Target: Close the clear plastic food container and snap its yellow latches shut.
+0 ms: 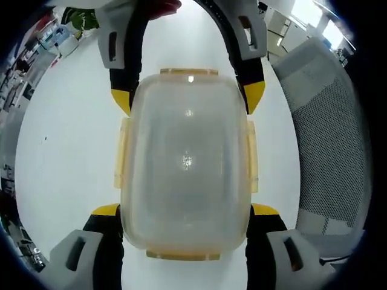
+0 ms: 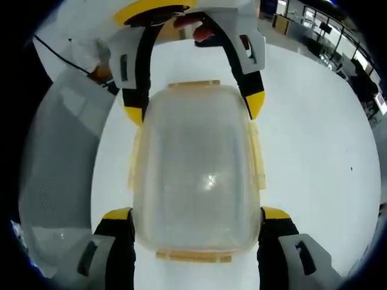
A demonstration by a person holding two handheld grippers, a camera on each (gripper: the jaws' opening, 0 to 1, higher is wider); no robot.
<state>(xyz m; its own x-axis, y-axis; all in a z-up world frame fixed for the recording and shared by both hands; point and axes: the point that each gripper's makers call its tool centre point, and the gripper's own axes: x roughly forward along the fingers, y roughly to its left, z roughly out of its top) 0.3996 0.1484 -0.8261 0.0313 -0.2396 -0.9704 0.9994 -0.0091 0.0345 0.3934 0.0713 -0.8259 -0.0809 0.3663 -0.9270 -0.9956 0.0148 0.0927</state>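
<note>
I saw the clear food container (image 1: 186, 163) lying on the white surface (image 1: 66, 145), with its lid on top. In the left gripper view, my left hand-held gripper (image 1: 185, 212) stood wide open at the near end of the box, one yellow-tipped jaw on each side of it. I could not tell if the jaws touched the box walls. The right hand-held gripper (image 1: 188, 99) came in from the far end, also wide open, its jaws beside the far corners.

In the right gripper view it was the same from the other end: the right hand-held gripper (image 2: 197, 215) was near and the left one far.

The yellow latches (image 1: 121, 154) ran along the long sides and the two short ends. I could not tell if they were snapped shut.

A grey mesh chair (image 1: 329, 139) stood beside the surface.
</note>
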